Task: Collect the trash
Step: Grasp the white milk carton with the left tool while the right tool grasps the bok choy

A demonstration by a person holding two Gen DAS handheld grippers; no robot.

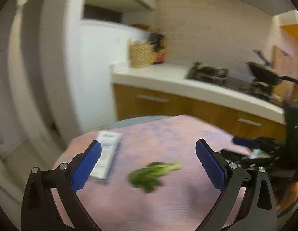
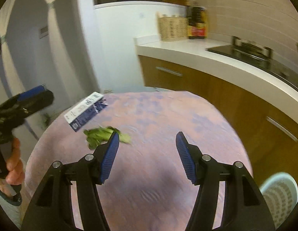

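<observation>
Left wrist view: left gripper (image 1: 148,152) is wide open w/ nothing between the blue pads, hovering over a round counter (image 1: 168,202) covered in a pink-purple cloth. Two bits of trash lie on it: a white carton (image 1: 107,156) near the far left edge, and a leafy green scrap (image 1: 153,174) nearer the middle, roughly in line w/ the open gripper. Frame is blurred, so fine detail is lost.

Right wrist view: right gripper (image 2: 146,144) is also spread wide and holds nothing. The green scrap (image 2: 99,136) sits just past its left fingertip (image 2: 113,144), partly hidden by it; the carton (image 2: 85,110) is further out, up-left. A white perforated basket (image 2: 279,196) shows low at the right, off the counter's edge, prob. the bin for the trash, though that's a guess.

Progress: looks like the very start. Both items are on the counter, neither is gripped, and I can't see into the basket to say if anything's in there. Left to do: pick up each piece and drop it in.

Orientation: in the right wrist view the carton's long axis runs diagonally, near-left to far-right, lying flat on a broad face. The green scrap's long axis runs approx. left-right; in the left wrist view its paler stem end points right, leafy end left.
</observation>
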